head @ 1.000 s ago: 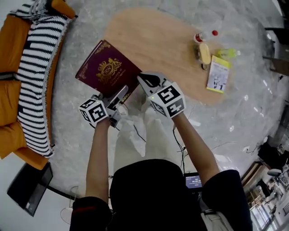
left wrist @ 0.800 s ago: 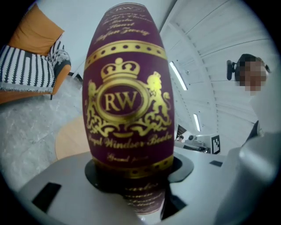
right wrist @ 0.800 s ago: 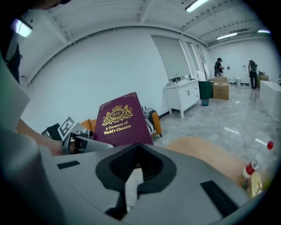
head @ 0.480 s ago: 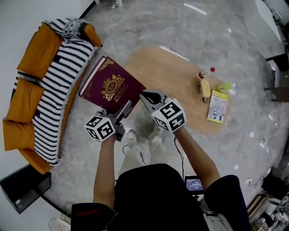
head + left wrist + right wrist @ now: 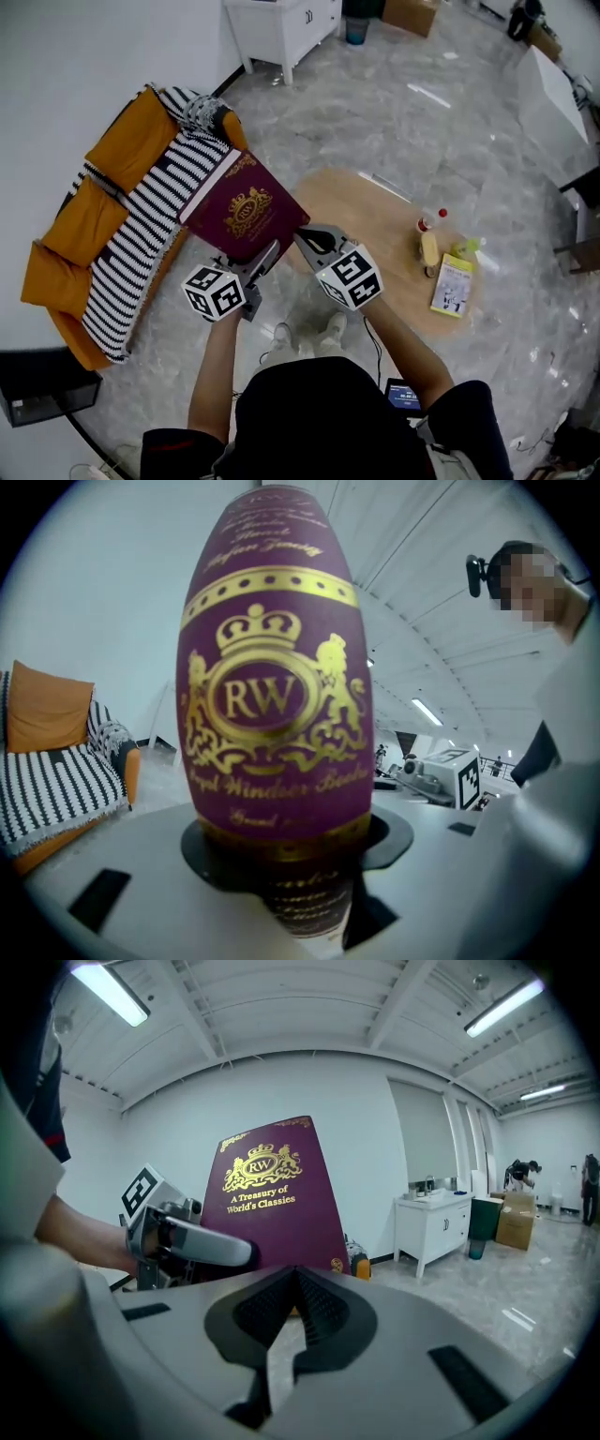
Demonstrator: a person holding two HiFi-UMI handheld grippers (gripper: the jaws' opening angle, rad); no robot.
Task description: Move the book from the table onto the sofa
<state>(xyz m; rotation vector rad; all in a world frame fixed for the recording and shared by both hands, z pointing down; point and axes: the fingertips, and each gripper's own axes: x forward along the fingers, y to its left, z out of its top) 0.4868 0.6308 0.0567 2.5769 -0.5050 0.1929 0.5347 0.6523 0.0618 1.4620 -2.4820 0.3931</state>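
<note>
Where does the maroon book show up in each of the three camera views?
Head view: book centre-left, by the sofa.
Left gripper view: book fills the centre, upright.
Right gripper view: book centre-left, upright.
Shared landmark: orange striped sofa, lower left in the left gripper view.

Bright, even indoor light from ceiling tubes [image 5: 112, 993]. Pale glare streaks on glossy floor [image 5: 375, 122]. Shadows faint, soft. Strong fisheye bend, black corners in both gripper views. Bulged book [image 5: 277, 696] cover, sharp mid-frame, blurred at near bottom edge.
</note>
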